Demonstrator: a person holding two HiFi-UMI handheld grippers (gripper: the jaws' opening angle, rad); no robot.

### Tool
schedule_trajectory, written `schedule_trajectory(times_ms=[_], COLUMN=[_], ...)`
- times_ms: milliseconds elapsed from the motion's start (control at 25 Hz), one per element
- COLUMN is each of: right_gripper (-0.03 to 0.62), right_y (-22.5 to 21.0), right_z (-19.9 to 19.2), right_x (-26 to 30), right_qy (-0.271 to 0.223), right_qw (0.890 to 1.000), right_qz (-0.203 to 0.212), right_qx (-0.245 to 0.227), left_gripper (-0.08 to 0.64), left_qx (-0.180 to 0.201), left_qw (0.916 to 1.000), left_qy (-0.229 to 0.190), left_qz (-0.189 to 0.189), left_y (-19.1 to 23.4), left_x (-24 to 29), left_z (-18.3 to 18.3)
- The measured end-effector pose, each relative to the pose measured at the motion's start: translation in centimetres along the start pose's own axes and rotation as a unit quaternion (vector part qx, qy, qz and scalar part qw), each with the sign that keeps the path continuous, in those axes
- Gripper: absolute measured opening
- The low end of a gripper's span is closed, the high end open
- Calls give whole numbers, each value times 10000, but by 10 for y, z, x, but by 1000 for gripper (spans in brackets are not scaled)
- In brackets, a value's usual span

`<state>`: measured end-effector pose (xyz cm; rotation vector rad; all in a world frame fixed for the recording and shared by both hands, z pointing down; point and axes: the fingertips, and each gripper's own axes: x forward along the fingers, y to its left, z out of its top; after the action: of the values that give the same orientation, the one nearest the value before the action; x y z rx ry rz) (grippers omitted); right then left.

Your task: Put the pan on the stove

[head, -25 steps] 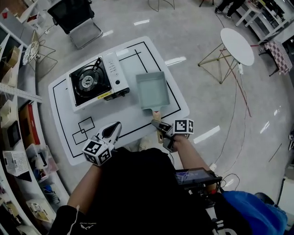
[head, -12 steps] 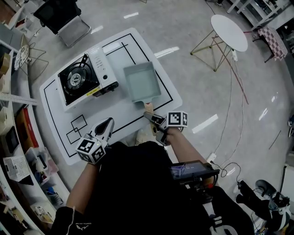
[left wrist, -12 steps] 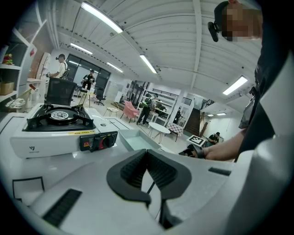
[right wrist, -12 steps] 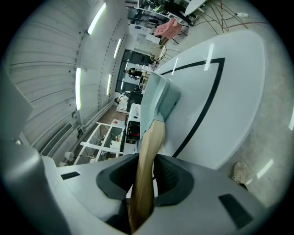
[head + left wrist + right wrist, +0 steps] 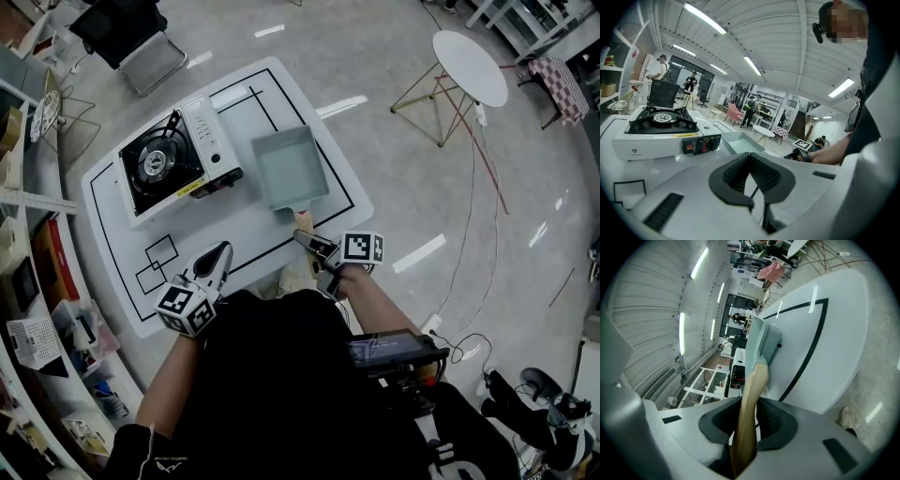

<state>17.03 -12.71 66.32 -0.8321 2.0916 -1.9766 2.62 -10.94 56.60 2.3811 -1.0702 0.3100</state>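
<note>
A pale grey rectangular pan (image 5: 291,167) lies on the white board, just right of the portable gas stove (image 5: 173,167). Its wooden handle (image 5: 303,221) points toward me. My right gripper (image 5: 314,246) is at the board's near edge, shut on that handle. In the right gripper view the handle (image 5: 752,385) runs between both pads of the right gripper (image 5: 751,404) up to the pan (image 5: 761,341). My left gripper (image 5: 217,258) hovers over the board's near left, shut and holding nothing. The left gripper (image 5: 750,157) faces the stove (image 5: 656,126) and the pan (image 5: 740,143).
The white board (image 5: 234,234) with black outlines lies low on the floor. A round white side table (image 5: 469,66) stands at the far right, a black chair (image 5: 131,37) beyond the stove, and shelving (image 5: 28,262) along the left. Cables trail over the floor at right.
The head view has shifted a little, so the board sits higher and further left in the frame. The pan, the stove and both grippers keep their places relative to each other.
</note>
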Motion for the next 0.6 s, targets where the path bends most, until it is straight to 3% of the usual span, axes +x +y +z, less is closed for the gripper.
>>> schedule_trajectory(times_ms=[600], right_gripper=[114], right_y=[14], right_z=[3], right_x=[3], right_qy=[-172], right_qw=[9998], right_qz=[121], right_qx=[-73], left_gripper=[9], left_qx=[7], left_qw=[10000], left_qy=[-77], left_qz=[15], left_y=[10], left_x=[-7], left_z=[2])
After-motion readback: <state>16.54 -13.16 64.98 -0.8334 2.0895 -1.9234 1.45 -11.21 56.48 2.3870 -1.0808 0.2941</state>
